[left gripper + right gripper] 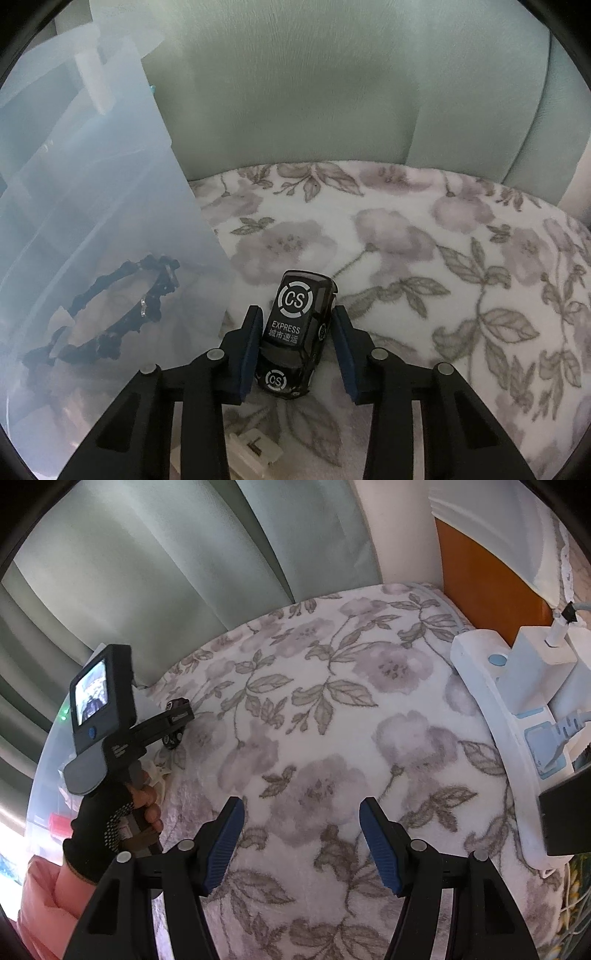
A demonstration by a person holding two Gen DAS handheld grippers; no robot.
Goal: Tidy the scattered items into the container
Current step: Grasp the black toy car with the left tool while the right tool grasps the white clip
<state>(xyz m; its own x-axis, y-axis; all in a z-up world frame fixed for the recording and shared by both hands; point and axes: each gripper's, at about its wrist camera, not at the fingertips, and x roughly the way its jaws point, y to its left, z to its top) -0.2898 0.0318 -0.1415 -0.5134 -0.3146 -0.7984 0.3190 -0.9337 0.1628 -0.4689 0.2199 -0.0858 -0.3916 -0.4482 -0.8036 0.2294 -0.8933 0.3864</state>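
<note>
One toy van (295,328), black with white "CS EXPRESS" lettering, stands on the flowered blanket (424,258) between the fingers of my left claw (295,354). My left pad (248,354) lies against the van's side; the right pad sits just beside the other side with a thin gap showing, so I judge the grip not yet made. To do this step well I want both pads flat on the van's long sides, low on the body rather than on the glossy roof edge, and squeezed evenly so it does not pivot or squirt forward. Then I should lift straight up before swinging left, because the clear container (92,221) stands just beside the van on the left and its near wall could catch a wheel.

My right claw (301,834) hovers over bare blanket, jaws wide apart, holding nothing.

By count: one van outside the container; one black beaded ring (110,314), perhaps a bracelet, lying inside it, seen through the wall; one red thing (59,823) by the container in the right view, too hazy to name. One white power strip (491,716) with plugs lies far right, well apart. Two claws, one gloved hand (107,823) visible on the left claw's handle.
</note>
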